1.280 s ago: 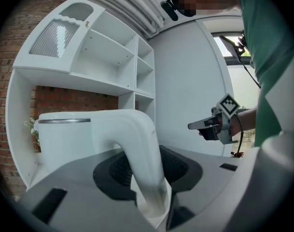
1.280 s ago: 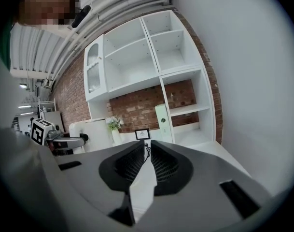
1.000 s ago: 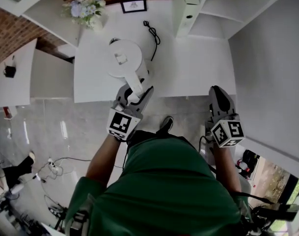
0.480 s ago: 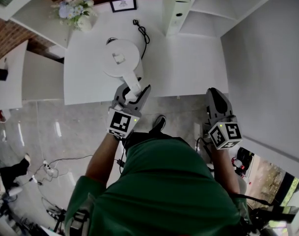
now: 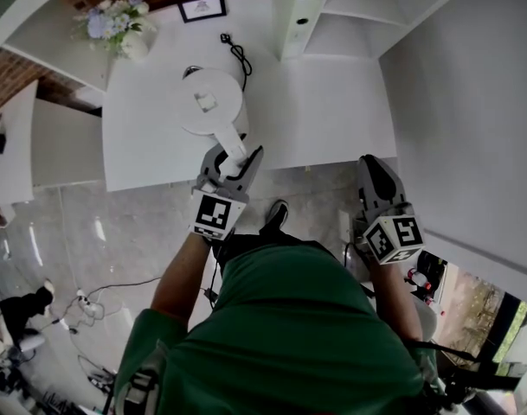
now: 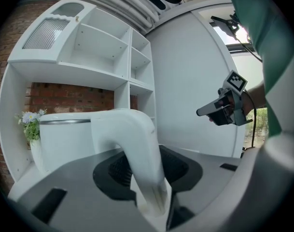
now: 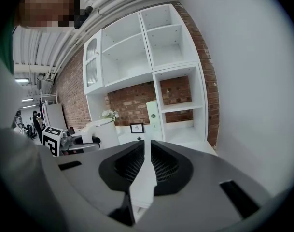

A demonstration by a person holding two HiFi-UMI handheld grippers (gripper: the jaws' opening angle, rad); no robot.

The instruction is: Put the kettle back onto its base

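Observation:
A white kettle (image 5: 209, 102) hangs over the white table (image 5: 332, 111), seen from above with its lid up. My left gripper (image 5: 233, 156) is shut on the kettle's curved handle (image 6: 137, 144), which fills the space between the jaws. A small grey piece (image 5: 191, 72) peeks out past the kettle's far edge, and I cannot tell whether it is the base. A black cord (image 5: 237, 54) lies on the table beside it. My right gripper (image 5: 373, 167) hovers off the table's front right, its jaws together with nothing in them (image 7: 146, 163).
A vase of flowers (image 5: 116, 24) and a small picture frame (image 5: 202, 8) stand at the table's back. A white shelf unit (image 5: 332, 7) with a binder (image 5: 289, 15) rises at the back right. A white wall runs along the right. Cables lie on the floor at the left.
The kettle, held by my left gripper, has shifted a little to the right over the table, towards the cord, and slightly lower. The right gripper has hardly moved.

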